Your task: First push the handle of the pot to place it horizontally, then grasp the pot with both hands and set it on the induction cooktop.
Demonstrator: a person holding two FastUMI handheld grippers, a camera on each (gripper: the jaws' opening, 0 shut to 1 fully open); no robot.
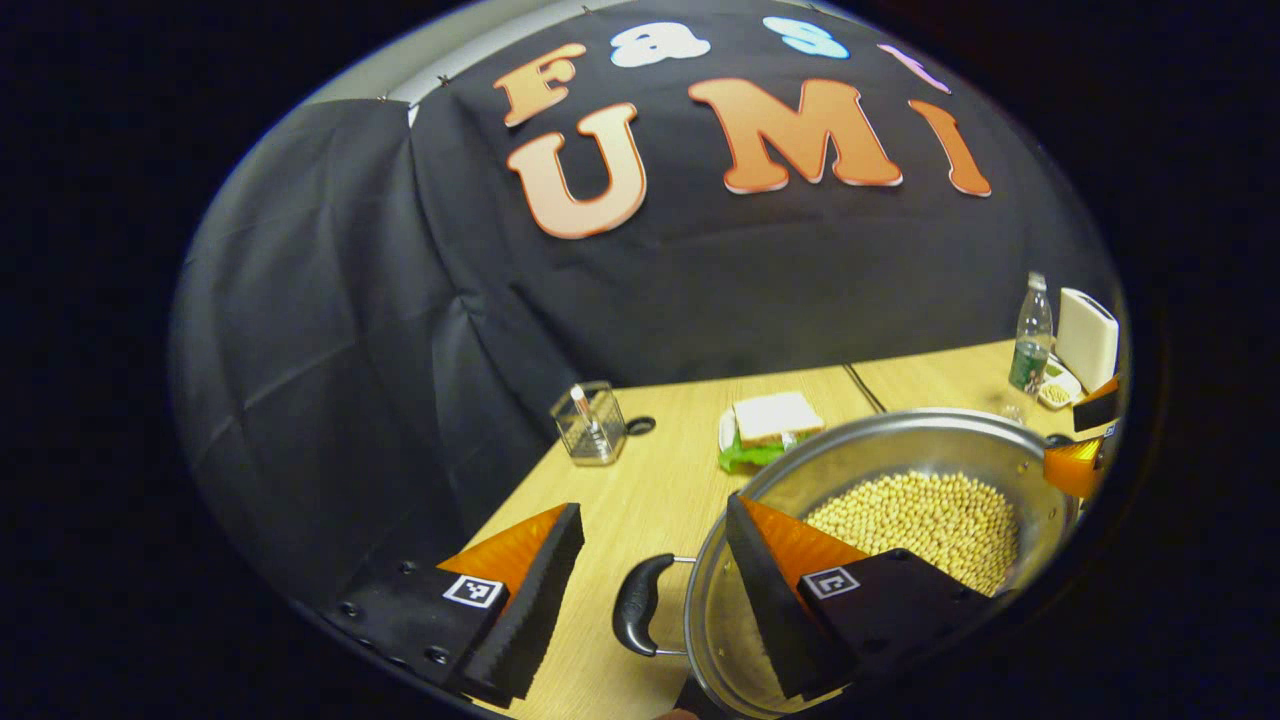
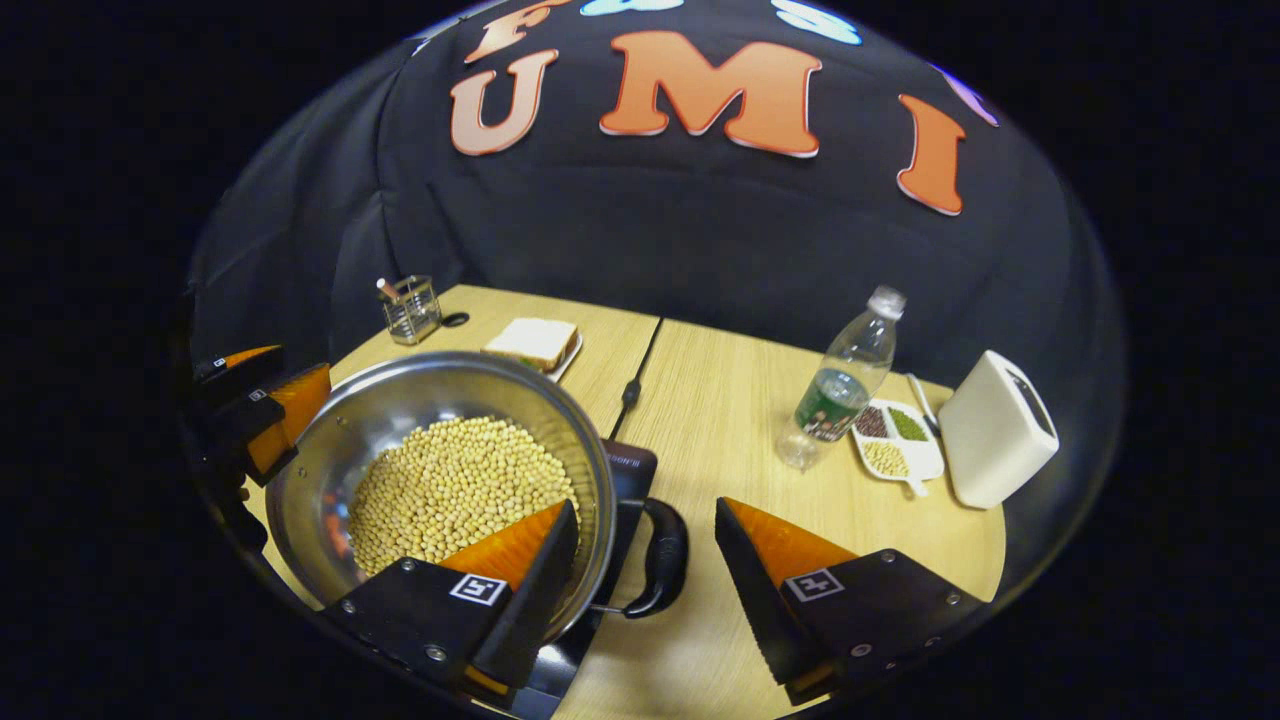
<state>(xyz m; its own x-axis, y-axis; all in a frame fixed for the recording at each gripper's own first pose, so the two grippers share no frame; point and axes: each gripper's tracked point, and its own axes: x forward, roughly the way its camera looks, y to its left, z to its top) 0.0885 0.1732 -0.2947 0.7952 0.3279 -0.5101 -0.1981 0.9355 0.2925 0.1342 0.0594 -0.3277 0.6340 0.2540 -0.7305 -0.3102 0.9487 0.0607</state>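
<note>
A steel pot [image 2: 330, 450] full of soybeans [image 2: 455, 485] stands over the black induction cooktop [image 2: 630, 468], one corner of which sticks out under its rim. My right gripper [image 2: 646, 512] is open. It straddles the pot's black right handle [image 2: 662, 560], with one finger inside the rim and the other outside. In the left gripper view, the pot [image 1: 800, 480] sits low on the right. My left gripper [image 1: 655, 520] is open around the black left handle [image 1: 638, 605], its right finger inside the pot. Neither pair of fingers presses on a handle. Each view shows the other gripper across the pot.
On the wooden table [image 2: 720, 400], a glass holder [image 2: 412, 308] and a sandwich on a plate [image 2: 532, 343] stand at the back left. A water bottle [image 2: 845, 385], a divided dish of beans [image 2: 895, 440] and a white box [image 2: 1000, 430] stand at the right.
</note>
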